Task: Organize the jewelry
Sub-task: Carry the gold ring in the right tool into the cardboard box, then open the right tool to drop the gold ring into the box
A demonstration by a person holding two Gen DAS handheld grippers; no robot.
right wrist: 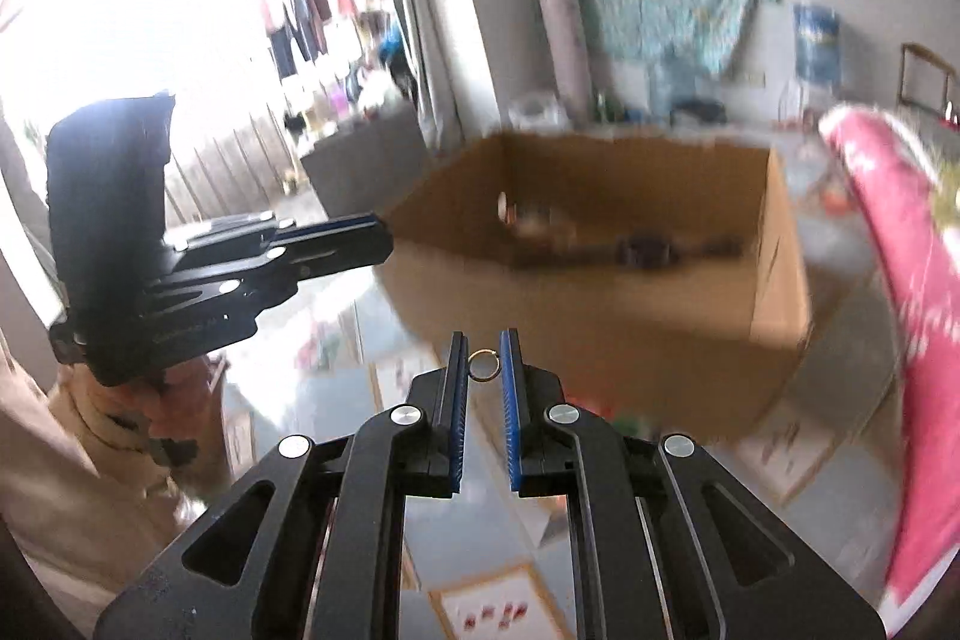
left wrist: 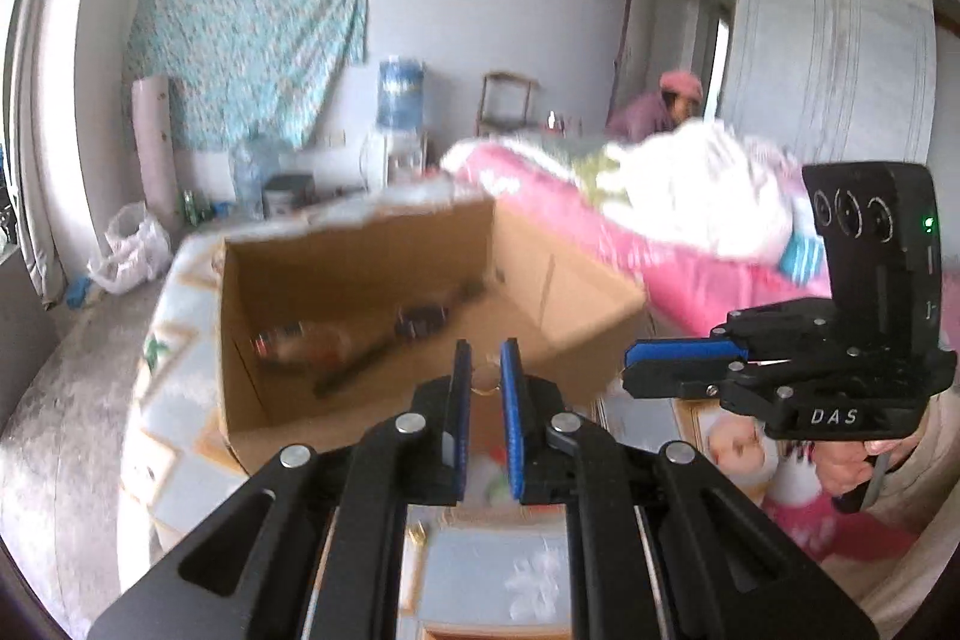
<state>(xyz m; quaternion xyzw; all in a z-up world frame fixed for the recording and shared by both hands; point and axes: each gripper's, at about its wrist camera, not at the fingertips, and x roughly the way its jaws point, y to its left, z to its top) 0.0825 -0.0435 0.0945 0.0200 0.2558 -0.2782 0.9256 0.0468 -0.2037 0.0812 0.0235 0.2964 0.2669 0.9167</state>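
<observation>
My left gripper (left wrist: 485,353) is shut on a small pale ring (left wrist: 485,381) pinched between its blue pads. My right gripper (right wrist: 483,343) is shut on a thin gold ring (right wrist: 483,365) held the same way. Both hang above the table, in front of an open cardboard box (left wrist: 576,304) (right wrist: 570,304). On the box floor lie blurred jewelry pieces: a dark watch (left wrist: 423,319) (right wrist: 648,247) and a bangle-like piece (left wrist: 288,343) (right wrist: 528,217). Each view shows the other gripper from the side: the right gripper (left wrist: 630,370) and the left gripper (right wrist: 384,238), each held by a hand.
The box stands on a glossy patterned tabletop (left wrist: 480,568) (right wrist: 336,358). A pink bed with heaped bedding (left wrist: 690,196) (right wrist: 912,244) lies to the right. A water dispenser (left wrist: 399,100), bottles and a plastic bag (left wrist: 129,247) stand by the far wall, where a person (left wrist: 660,106) crouches.
</observation>
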